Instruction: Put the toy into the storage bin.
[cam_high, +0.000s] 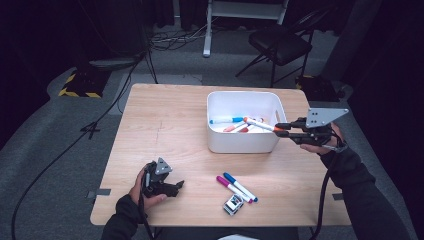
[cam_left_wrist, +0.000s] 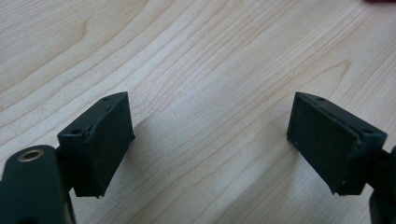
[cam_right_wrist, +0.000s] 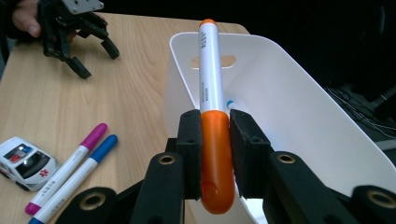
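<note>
Two hand-held grippers in the high view: the right hand-held gripper (cam_high: 283, 129) clamps an orange marker (cam_high: 260, 124) over the white bin's (cam_high: 243, 142) right rim; the left hand-held gripper (cam_high: 176, 187) rests on the surface (cam_high: 165, 125), jaws apart. Left gripper view: jaws spread, bare wood between. Right gripper view: pads pinch the marker's orange cap, barrel pointing over the bin; pink marker (cam_right_wrist: 70, 163), blue marker (cam_right_wrist: 79, 177) and toy ambulance (cam_right_wrist: 25, 163) lie left.

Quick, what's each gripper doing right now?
Left gripper: open, holding nothing, over the table.
Right gripper: closed on the orange marker, above the white bin.
</note>
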